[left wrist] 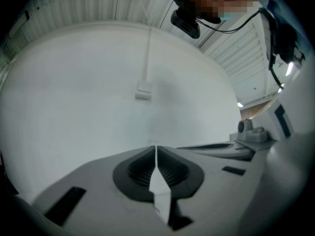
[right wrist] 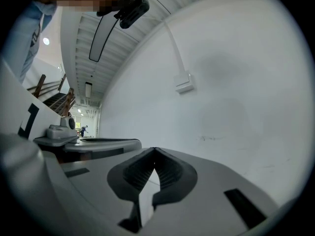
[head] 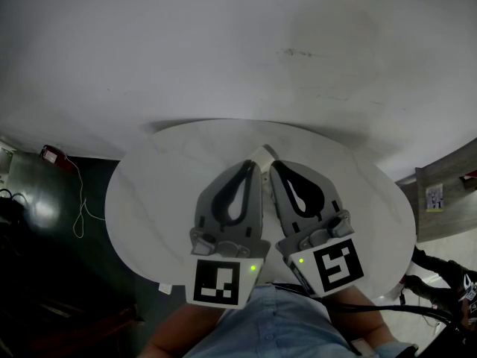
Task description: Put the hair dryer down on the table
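Observation:
No hair dryer shows in any view. My two grippers rest side by side on the round white table [head: 149, 192], both pointing level at the white wall. The left gripper [head: 253, 165] is shut with nothing between its jaws, and in its own view the tips [left wrist: 156, 149] meet. Close on its right, the right gripper [head: 273, 168] is also shut and empty, its tips [right wrist: 155, 152] touching. A small white piece [head: 262, 154] lies just beyond the tips; I cannot tell what it is.
A white box [left wrist: 143, 90] with a thin conduit hangs on the wall [head: 238, 43] ahead, also in the right gripper view as the box [right wrist: 183, 83]. On the dark floor at the left lie a red thing [head: 52, 155] and a white cable [head: 82, 213]. A wooden shelf [head: 447, 192] stands at the right.

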The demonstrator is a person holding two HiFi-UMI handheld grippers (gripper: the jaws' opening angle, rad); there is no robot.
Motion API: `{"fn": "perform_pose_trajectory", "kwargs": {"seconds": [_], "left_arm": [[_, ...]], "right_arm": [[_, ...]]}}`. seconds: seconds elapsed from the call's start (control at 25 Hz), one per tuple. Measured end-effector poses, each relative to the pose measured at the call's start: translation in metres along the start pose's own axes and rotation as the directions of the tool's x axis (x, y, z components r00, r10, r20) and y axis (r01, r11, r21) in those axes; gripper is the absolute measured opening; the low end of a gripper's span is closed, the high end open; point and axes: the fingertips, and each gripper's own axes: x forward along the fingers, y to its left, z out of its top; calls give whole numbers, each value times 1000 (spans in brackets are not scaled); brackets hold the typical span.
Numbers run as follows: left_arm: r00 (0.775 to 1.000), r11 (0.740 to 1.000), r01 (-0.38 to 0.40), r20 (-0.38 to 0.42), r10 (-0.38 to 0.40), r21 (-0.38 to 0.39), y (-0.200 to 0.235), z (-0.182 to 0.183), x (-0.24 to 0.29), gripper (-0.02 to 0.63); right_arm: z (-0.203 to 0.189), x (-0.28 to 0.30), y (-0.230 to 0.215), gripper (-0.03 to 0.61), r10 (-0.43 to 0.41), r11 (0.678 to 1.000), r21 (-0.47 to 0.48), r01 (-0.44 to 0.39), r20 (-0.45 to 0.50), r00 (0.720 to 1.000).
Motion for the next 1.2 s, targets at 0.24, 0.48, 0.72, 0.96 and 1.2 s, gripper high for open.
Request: {"fn": "perform_pose_trajectory", "kwargs": {"seconds": [0.24, 0.48, 0.72, 0.96, 1.2], "left_arm": [[1000, 1000, 1, 1, -1, 1, 1, 0, -1, 17], [1000, 1000, 1, 2, -1, -2, 1, 0, 0, 17], [1000, 1000, 5, 0, -5, -2, 1, 0, -1, 17], [1000, 1000, 4, 2, -4, 1, 1, 0, -1, 17], [1000, 1000, 2, 3, -2, -1, 1, 2, -1, 17]], "right_arm": [[1, 0, 1, 11, -2, 1000, -3, 2, 0, 1000], [1, 0, 1, 11, -3, 1000, -7, 3, -2, 1000], [1, 1, 2, 11, -4, 1000, -12, 4, -3, 1000], [1, 0, 2, 11, -4, 1000, -14, 4, -5, 1000], [1, 1, 2, 11, -2, 1000, -17, 2, -7, 1000]]}}
